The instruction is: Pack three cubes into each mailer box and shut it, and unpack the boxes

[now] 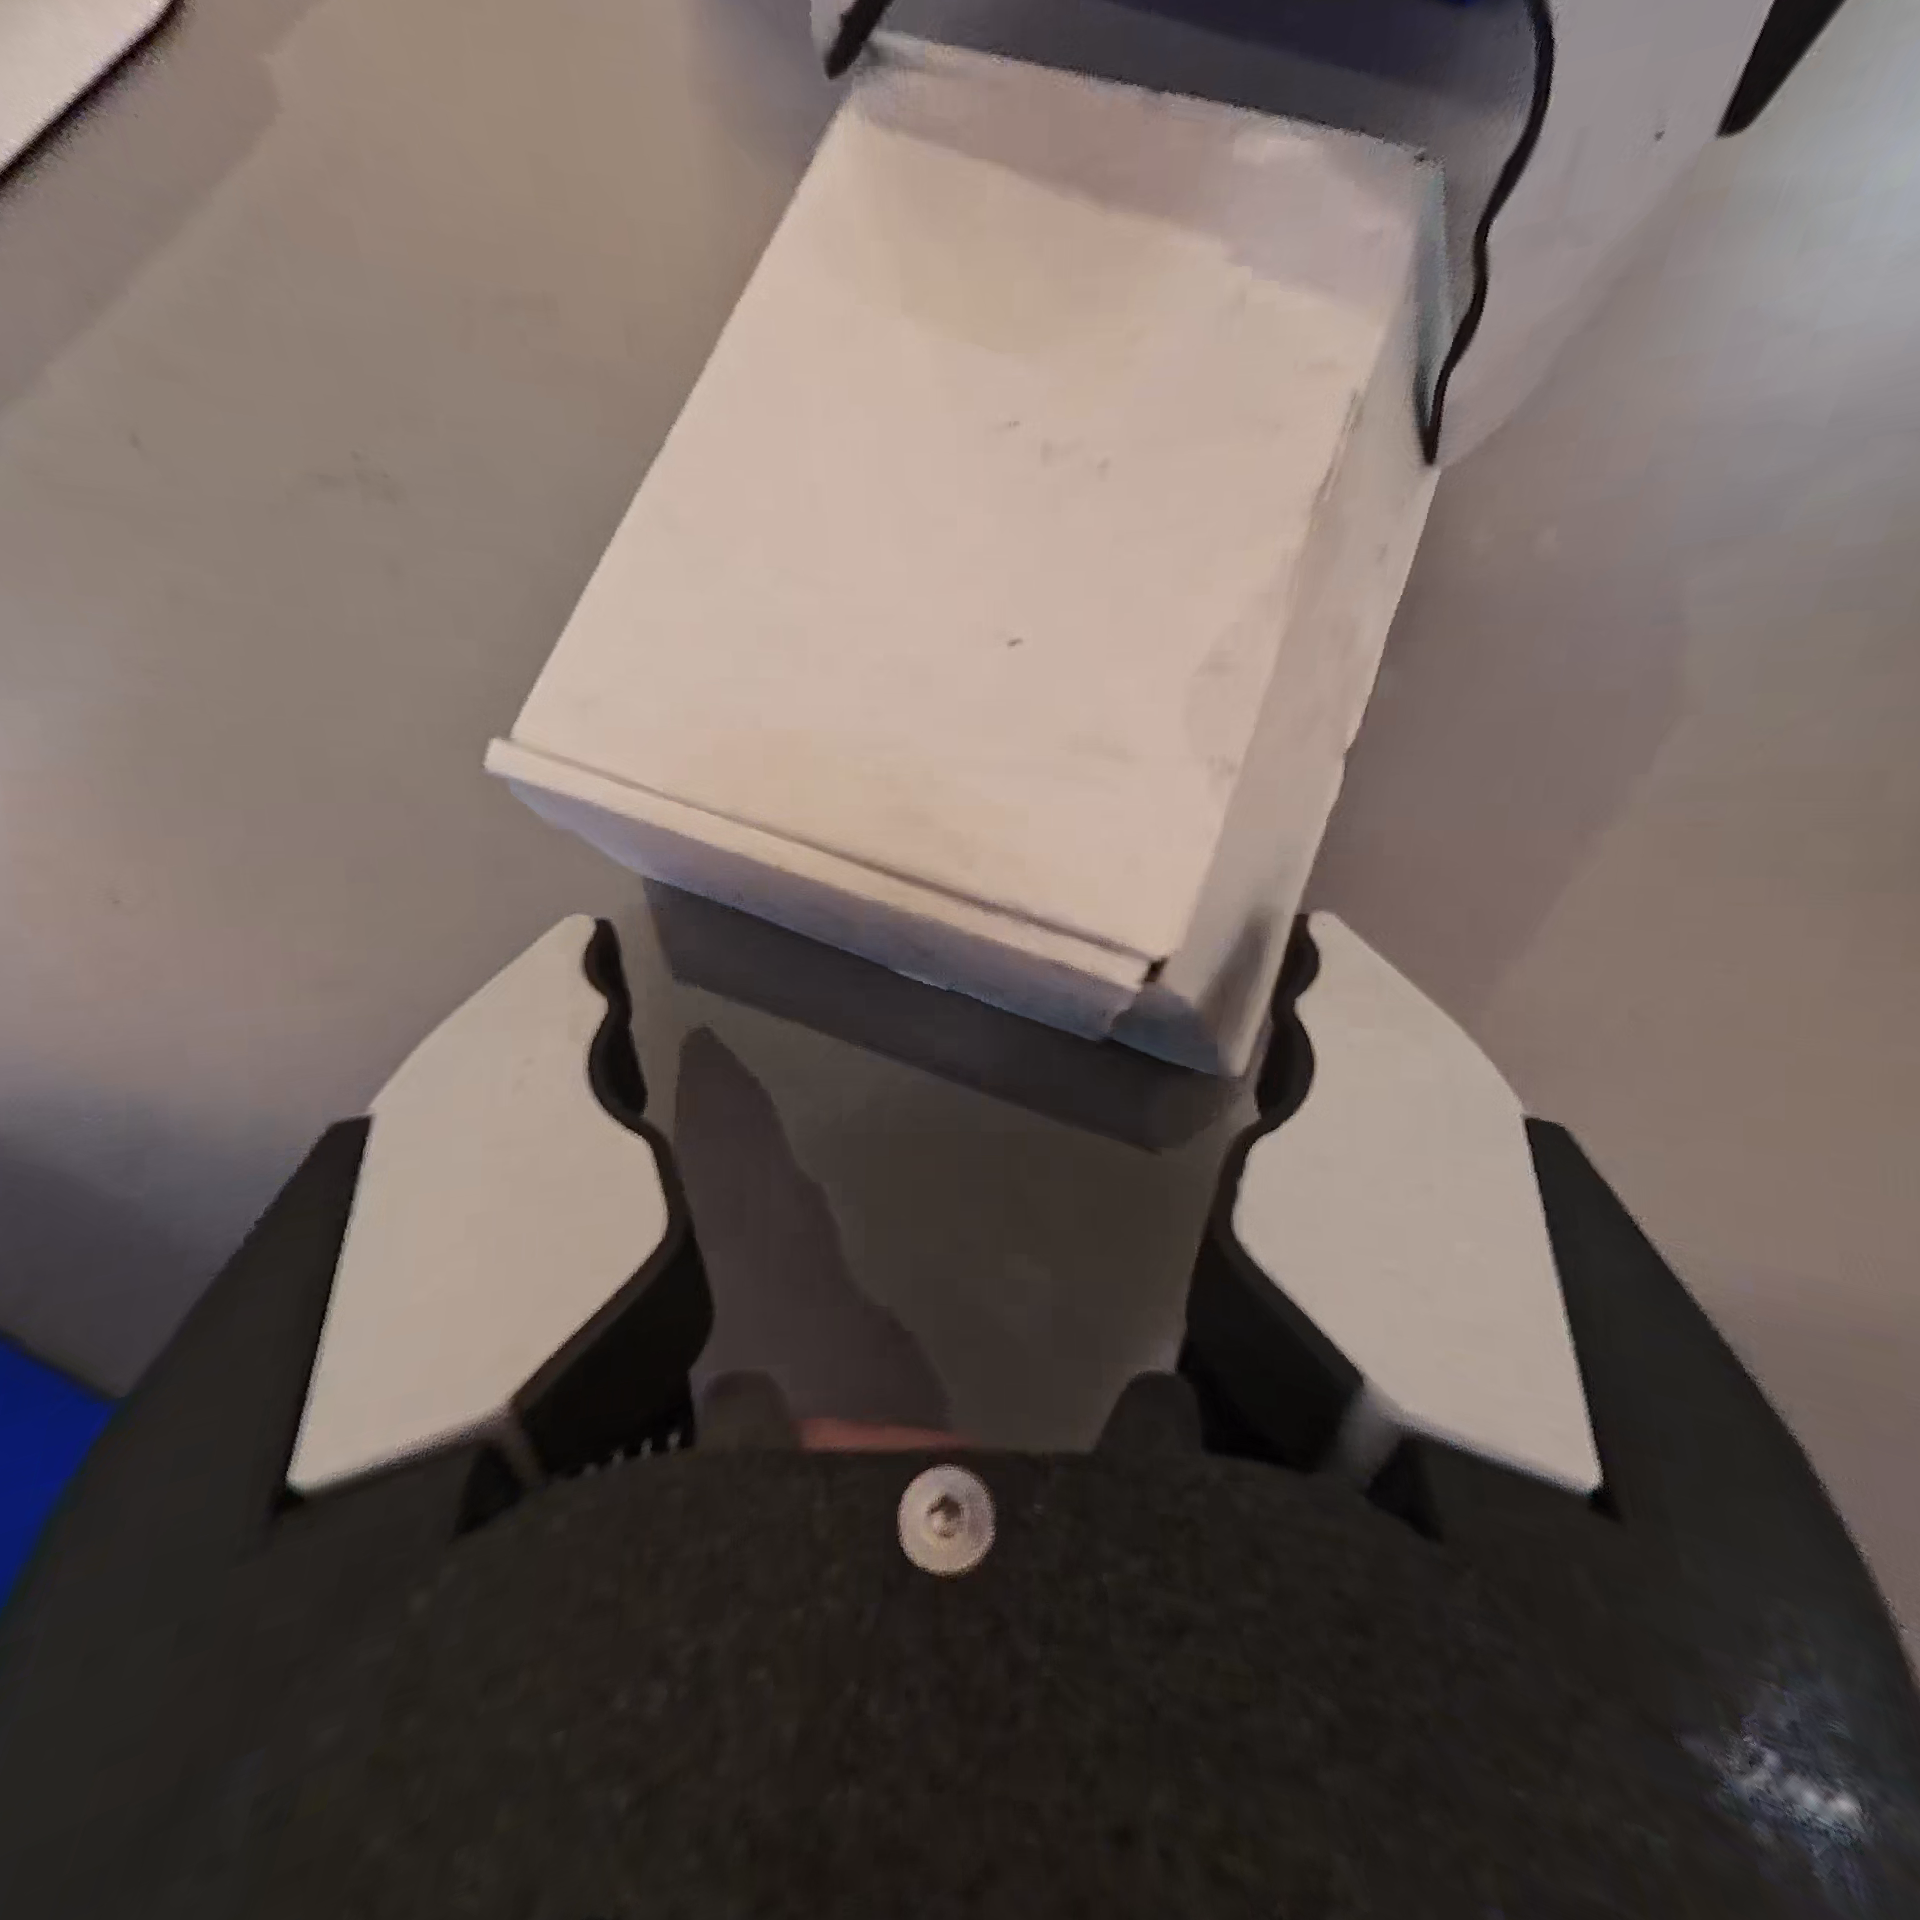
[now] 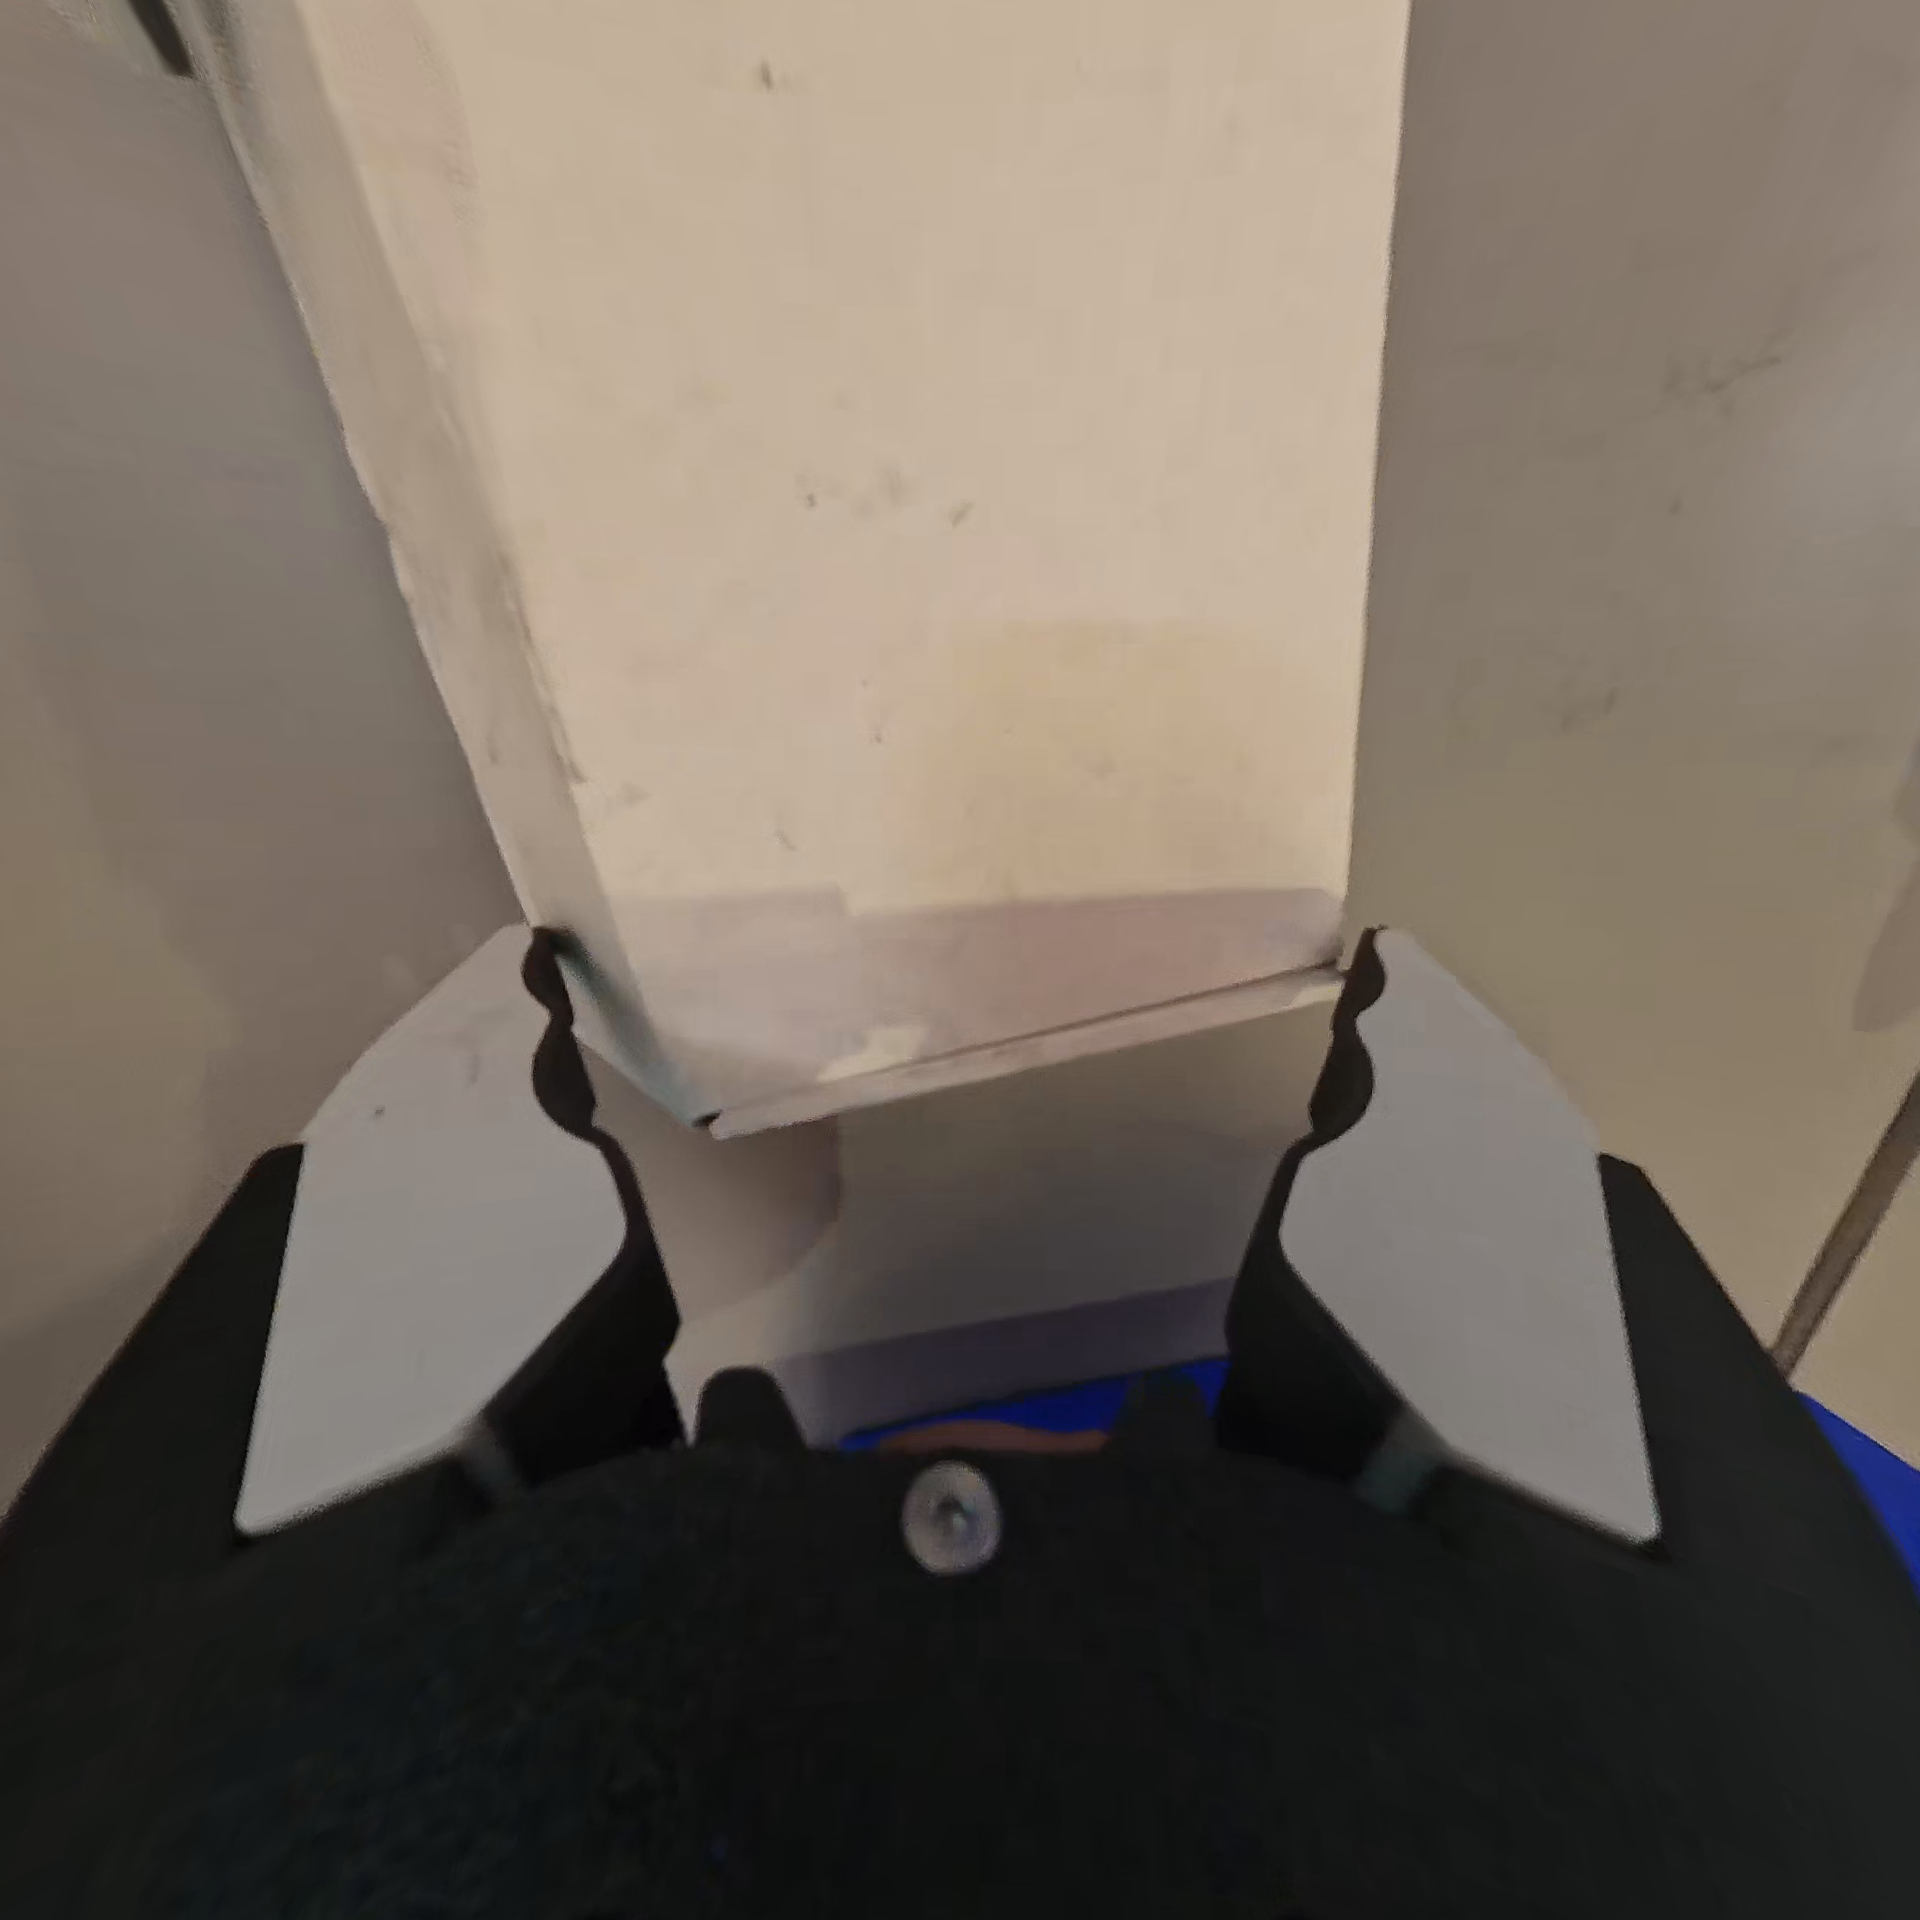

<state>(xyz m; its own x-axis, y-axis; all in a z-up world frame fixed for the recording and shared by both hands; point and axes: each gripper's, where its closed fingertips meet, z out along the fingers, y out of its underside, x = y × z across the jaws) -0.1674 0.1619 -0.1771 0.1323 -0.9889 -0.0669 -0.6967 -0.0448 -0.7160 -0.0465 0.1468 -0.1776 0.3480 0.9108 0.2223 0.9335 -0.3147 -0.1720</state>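
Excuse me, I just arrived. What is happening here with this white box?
A person works with two hand-held tongs around a closed white mailer box that seems raised off the pale table. The left tongs are open at one end of the box. The right tongs straddle the opposite end, jaws wide and close to its corners; whether they squeeze it is unclear. No cubes are visible.

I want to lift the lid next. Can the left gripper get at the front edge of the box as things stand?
Probably yes. The left gripper is open, its fingers either side of the box's near end, with nothing between them and the lid edge.
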